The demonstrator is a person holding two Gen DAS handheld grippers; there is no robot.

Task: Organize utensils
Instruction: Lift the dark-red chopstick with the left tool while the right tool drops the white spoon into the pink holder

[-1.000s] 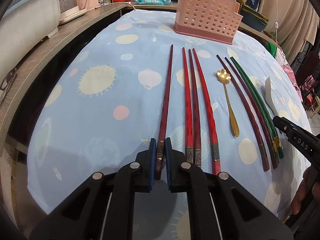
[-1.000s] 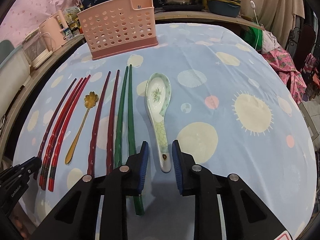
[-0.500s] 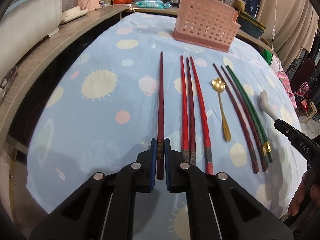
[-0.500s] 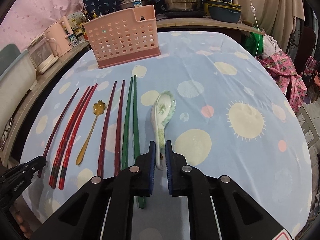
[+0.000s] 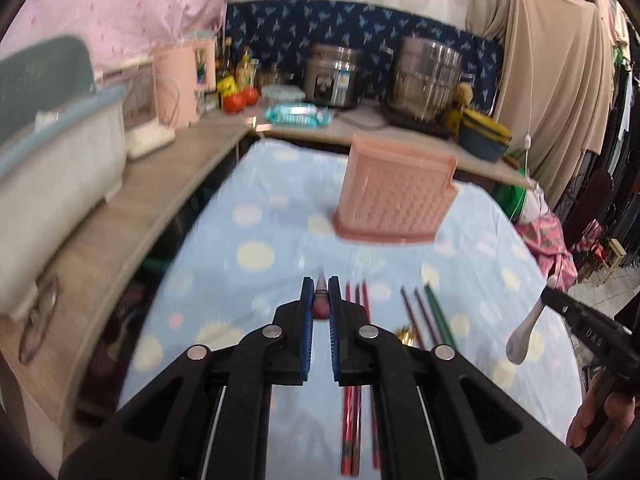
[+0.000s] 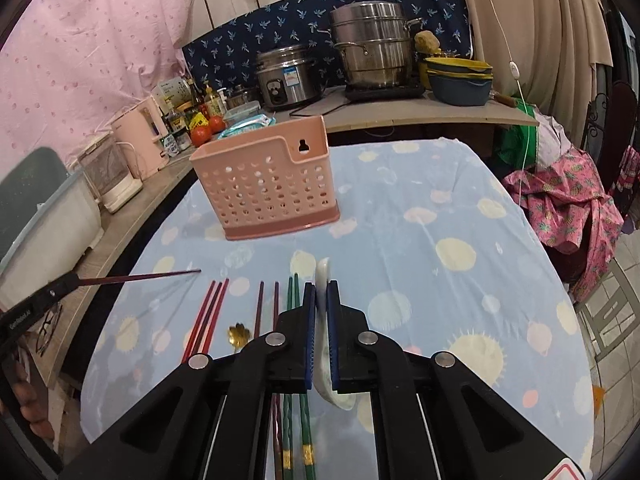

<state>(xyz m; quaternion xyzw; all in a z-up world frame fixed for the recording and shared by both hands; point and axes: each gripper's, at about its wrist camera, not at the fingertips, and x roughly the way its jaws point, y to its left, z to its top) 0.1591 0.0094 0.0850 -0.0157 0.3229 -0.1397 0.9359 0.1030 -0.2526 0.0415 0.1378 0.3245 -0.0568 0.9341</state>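
R tongs (image 6: 321,300) clamped on ceramic spoon (image 6: 323,276); pink caddy (image 6: 264,184) ahead.

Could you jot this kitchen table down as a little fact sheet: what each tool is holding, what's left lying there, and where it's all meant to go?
left hand-held gripper: shut on a dark red chopstick, held above the table
right hand-held gripper: shut on a ceramic soup spoon, held above the table
lying on the tablecloth: three red chopsticks, two maroon chopsticks, two green chopsticks, a gold spoon
likely destination: pink perforated utensil holder, upright at the table's far end; it looks empty
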